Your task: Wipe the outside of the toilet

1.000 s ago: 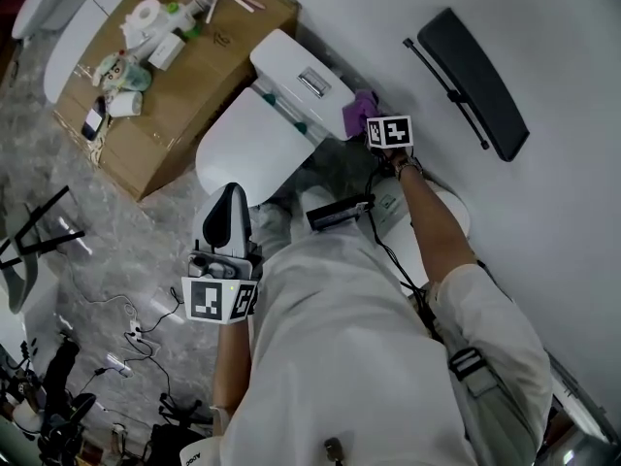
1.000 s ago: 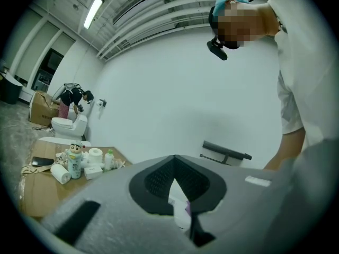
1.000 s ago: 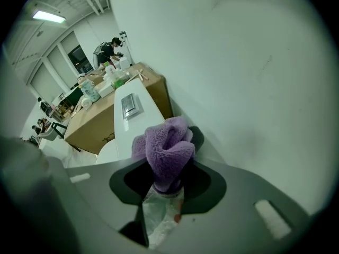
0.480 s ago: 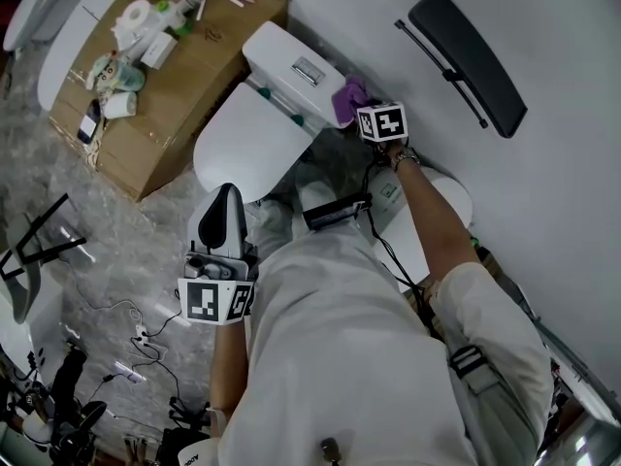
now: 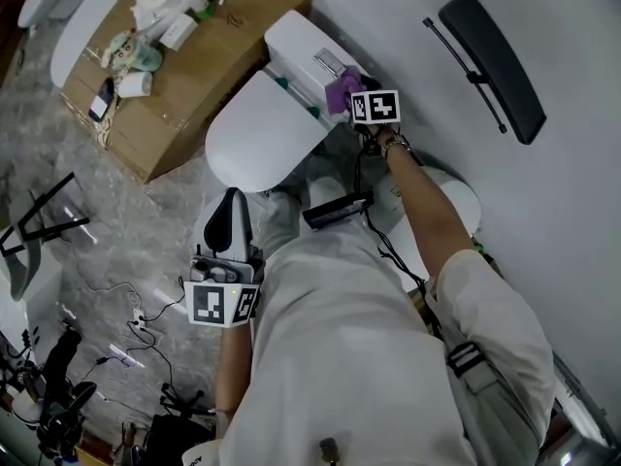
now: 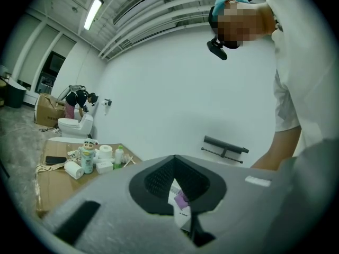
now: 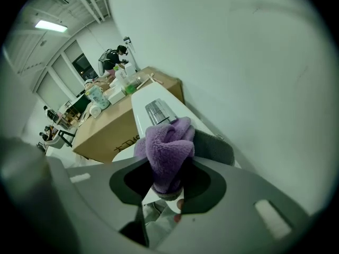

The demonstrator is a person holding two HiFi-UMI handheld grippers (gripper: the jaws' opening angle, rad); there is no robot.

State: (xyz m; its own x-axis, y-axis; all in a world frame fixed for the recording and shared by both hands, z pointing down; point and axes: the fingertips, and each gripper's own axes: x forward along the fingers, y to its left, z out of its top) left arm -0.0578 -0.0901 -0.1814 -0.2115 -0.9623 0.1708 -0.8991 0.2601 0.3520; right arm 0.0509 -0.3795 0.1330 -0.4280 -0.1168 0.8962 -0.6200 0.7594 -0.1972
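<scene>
The left gripper (image 5: 231, 210) hangs at the person's side, its jaws drawn almost together on nothing, well apart from the toilet (image 5: 260, 144). The toilet's glossy white closed lid and boxy cistern (image 5: 299, 39) run in a line away toward the wall. Near the chrome flush button (image 5: 327, 63), a fluffy purple cloth (image 5: 341, 91) bunches out of the right gripper (image 7: 167, 190), which is clamped tight on it, making it the nearer tool, with the hard cistern just ahead and to its left.

The cloth (image 5: 342, 90) held in the right gripper (image 5: 355, 99) has been moved along the tank (image 5: 291, 35), closer to the flush button (image 5: 330, 63).
</scene>
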